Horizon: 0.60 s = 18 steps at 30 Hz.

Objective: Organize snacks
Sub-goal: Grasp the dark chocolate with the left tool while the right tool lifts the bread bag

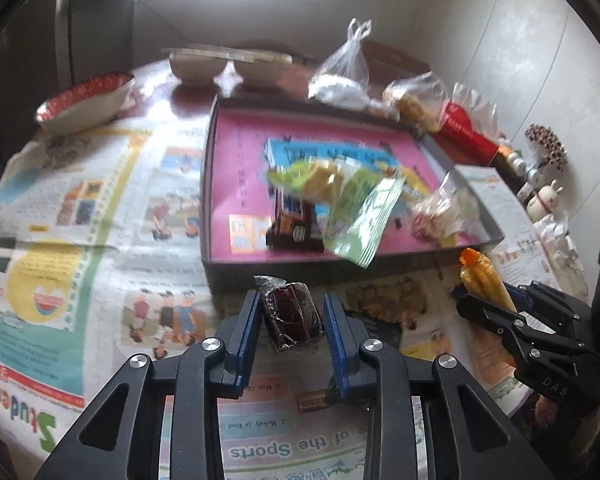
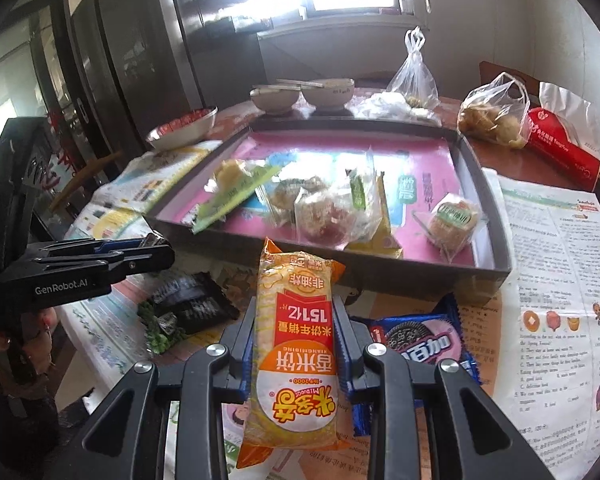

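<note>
Snacks are going into the shallow box (image 1: pixel 380 126) with the pink floor, which lies straight ahead of both tools on the newspaper-covered counter (image 1: pixel 100 200).

Left wrist view: the left tool (image 1: pixel 291 312) holds one small dark, film-wrapped cake (image 1: pixel 290 314) between its blue pads. The left pad touches it; a narrow gap shows at the right pad, so the grip looks loose. The box's near wall is just beyond the fingertips. Inside the box lie roughly five packets, blurred; I cannot count them exactly. The right tool (image 1: pixel 480 300) appears at the right edge, carrying an orange packet.

Right wrist view: the right tool (image 2: pixel 296 320) is clamped on one long rice-cracker packet (image 2: pixel 294 344), its long axis running along the fingers and pointing at the box's near wall. Two packets remain on the counter: a blue Oreo pack (image 2: pixel 424 340) just right of the tool, a dark wrapper (image 2: pixel 192 304) to its left. Both tools sit about equally near the box.
</note>
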Each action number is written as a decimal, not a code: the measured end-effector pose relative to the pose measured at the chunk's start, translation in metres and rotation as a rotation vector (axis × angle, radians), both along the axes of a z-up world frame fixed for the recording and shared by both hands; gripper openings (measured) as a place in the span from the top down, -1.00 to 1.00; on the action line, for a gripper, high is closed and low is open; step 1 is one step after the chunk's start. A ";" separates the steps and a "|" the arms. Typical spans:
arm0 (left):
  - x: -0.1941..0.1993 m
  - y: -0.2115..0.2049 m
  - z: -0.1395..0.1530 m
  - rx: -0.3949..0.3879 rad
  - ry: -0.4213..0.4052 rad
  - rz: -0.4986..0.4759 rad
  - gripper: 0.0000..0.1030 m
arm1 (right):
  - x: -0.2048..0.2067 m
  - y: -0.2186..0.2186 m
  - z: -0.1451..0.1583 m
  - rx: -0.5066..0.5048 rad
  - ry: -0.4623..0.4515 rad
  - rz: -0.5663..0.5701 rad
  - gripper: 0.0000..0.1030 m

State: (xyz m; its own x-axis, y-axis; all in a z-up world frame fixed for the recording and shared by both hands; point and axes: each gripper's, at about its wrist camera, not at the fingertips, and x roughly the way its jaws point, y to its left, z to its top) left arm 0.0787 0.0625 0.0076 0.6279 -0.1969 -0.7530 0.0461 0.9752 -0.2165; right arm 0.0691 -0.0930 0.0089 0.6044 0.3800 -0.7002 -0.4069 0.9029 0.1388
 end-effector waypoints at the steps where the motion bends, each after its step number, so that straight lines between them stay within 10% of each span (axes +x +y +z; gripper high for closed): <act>1: -0.001 0.002 0.004 -0.001 -0.012 0.005 0.37 | -0.001 -0.002 0.004 0.004 -0.010 -0.005 0.38; 18: 0.031 0.010 0.029 -0.004 -0.086 0.039 0.49 | 0.026 -0.043 0.044 0.055 -0.089 -0.137 0.39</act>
